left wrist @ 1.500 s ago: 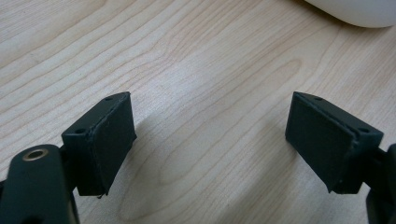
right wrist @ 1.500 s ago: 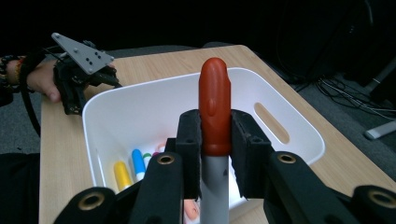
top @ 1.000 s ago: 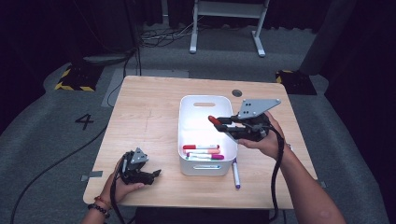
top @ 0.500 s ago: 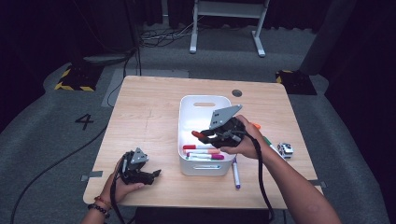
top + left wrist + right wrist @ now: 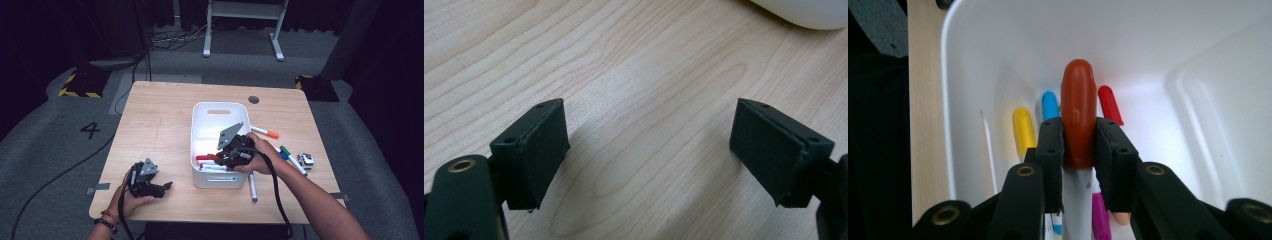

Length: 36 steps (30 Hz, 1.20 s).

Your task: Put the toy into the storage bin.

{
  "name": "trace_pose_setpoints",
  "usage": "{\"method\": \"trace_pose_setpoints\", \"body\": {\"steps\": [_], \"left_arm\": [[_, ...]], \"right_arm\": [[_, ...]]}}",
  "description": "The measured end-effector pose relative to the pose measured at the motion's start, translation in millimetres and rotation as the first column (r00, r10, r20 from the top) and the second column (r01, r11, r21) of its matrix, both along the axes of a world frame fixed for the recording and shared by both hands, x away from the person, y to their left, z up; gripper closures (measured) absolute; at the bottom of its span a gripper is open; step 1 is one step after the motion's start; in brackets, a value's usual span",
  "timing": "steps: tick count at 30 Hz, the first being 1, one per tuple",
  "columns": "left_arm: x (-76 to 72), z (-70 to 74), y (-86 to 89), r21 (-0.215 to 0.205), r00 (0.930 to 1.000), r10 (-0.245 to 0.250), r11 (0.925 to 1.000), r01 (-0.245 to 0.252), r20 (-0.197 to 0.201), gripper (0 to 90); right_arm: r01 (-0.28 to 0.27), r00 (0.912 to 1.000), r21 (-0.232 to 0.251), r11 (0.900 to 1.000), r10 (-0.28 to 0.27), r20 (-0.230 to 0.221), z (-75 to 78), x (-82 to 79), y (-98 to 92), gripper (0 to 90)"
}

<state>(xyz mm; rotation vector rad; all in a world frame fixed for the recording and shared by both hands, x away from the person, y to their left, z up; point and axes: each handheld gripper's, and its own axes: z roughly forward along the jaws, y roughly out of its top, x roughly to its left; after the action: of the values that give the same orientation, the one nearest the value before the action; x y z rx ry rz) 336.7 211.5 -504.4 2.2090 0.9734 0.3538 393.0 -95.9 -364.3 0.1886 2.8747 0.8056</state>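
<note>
The right hand-held gripper (image 5: 1079,145) clamps a red-capped marker (image 5: 1078,112) lengthwise along its jaws, cap pointing down into the white bin (image 5: 200,175), while the left hand-held gripper (image 5: 651,150) rests open on the table (image 5: 634,65).

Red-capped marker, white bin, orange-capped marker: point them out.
Red-capped marker (image 5: 1078,112): right gripper view, its cap.
White bin (image 5: 218,105): high view, far rim.
Orange-capped marker (image 5: 265,132): high view, its barrel.

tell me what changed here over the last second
The right gripper, shut on the red-capped marker throughout, came down from above the white bin into it, toward the markers at its near end. The left gripper stayed open on the table; the loose markers right of the bin did not move.
</note>
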Motion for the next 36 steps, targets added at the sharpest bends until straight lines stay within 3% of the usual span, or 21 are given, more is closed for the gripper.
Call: {"method": "trace_pose_setpoints", "body": {"steps": [3, 8, 15, 19, 22, 23, 24, 25, 28, 29, 33, 34, 35, 36], "left_arm": [[0.0, 0.0, 0.0, 0.000, 1.0000, 0.000, 1.0000, 0.000, 0.000, 16.0], [0.0, 0.0, 0.0, 0.000, 1.0000, 0.000, 1.0000, 0.000, 0.000, 16.0], [0.0, 0.0, 0.0, 0.000, 1.0000, 0.000, 1.0000, 0.000, -0.001, 16.0], [0.1, 0.0, 0.0, 0.000, 1.0000, 0.000, 1.0000, 0.000, -0.001, 16.0], [0.1, 0.1, 0.0, 0.001, 1.0000, 0.000, 1.0000, 0.000, -0.001, 16.0], [0.1, 0.1, 0.0, 0.001, 1.0000, 0.000, 1.0000, 0.000, -0.001, 16.0], [0.1, 0.1, 0.0, 0.000, 1.0000, 0.000, 1.0000, 0.000, -0.001, 16.0], [0.0, 0.0, 0.0, 0.000, 1.0000, 0.000, 1.0000, 0.000, -0.001, 16.0], [0.1, 0.1, 0.0, 0.001, 1.0000, 0.000, 1.0000, 0.000, -0.001, 16.0], [0.0, 0.1, 0.0, 0.000, 1.0000, 0.000, 1.0000, 0.000, -0.001, 16.0], [0.0, 0.1, 0.0, 0.001, 1.0000, 0.000, 1.0000, 0.000, -0.001, 16.0], [0.0, 0.1, 0.0, 0.001, 1.0000, 0.000, 1.0000, 0.000, -0.001, 16.0], [0.1, 0.1, 0.0, 0.001, 1.0000, 0.000, 1.0000, 0.000, -0.001, 16.0], [0.0, 0.1, 0.0, 0.001, 1.0000, 0.000, 1.0000, 0.000, -0.001, 16.0]], "right_arm": [[-0.007, 1.0000, -0.025, 1.000, 0.007, -0.005, -4.2, 1.2, -0.8, 74.3], [0.009, 1.0000, -0.025, 1.000, -0.009, -0.001, -4.2, 3.1, -3.1, 74.0], [0.053, 0.9986, 0.009, 0.999, -0.053, 0.008, -1.2, 4.7, -11.4, 67.5], [0.071, 0.9970, 0.060, 0.996, -0.073, 0.025, 4.1, 6.2, -19.6, 64.6], [0.109, 0.9928, 0.136, 0.985, -0.115, 0.035, 10.4, 6.3, -35.6, 61.2], [0.109, 0.9928, 0.136, 0.985, -0.115, 0.035, 10.4, 6.3, -35.6, 61.2], [0.116, 0.9918, 0.163, 0.980, -0.123, 0.035, 12.1, 5.8, -40.6, 60.7], [0.146, 0.9860, 0.201, 0.969, -0.159, 0.051, 16.0, 2.7, -50.5, 58.0], [0.153, 0.9821, 0.241, 0.958, -0.175, 0.070, 20.2, -2.2, -61.5, 57.7], [0.164, 0.9771, 0.292, 0.942, -0.196, 0.084, 24.0, -7.9, -74.5, 56.6], [0.161, 0.9713, 0.363, 0.918, -0.213, 0.107, 26.4, -20.9, -103.7, 57.3], [0.161, 0.9713, 0.363, 0.918, -0.213, 0.107, 26.4, -20.9, -103.7, 57.3], [0.163, 0.9707, 0.380, 0.911, -0.217, 0.103, 25.4, -23.6, -111.1, 57.2], [0.188, 0.9615, 0.386, 0.903, -0.250, 0.115, 19.8, -30.2, -124.2, 56.0]]}}
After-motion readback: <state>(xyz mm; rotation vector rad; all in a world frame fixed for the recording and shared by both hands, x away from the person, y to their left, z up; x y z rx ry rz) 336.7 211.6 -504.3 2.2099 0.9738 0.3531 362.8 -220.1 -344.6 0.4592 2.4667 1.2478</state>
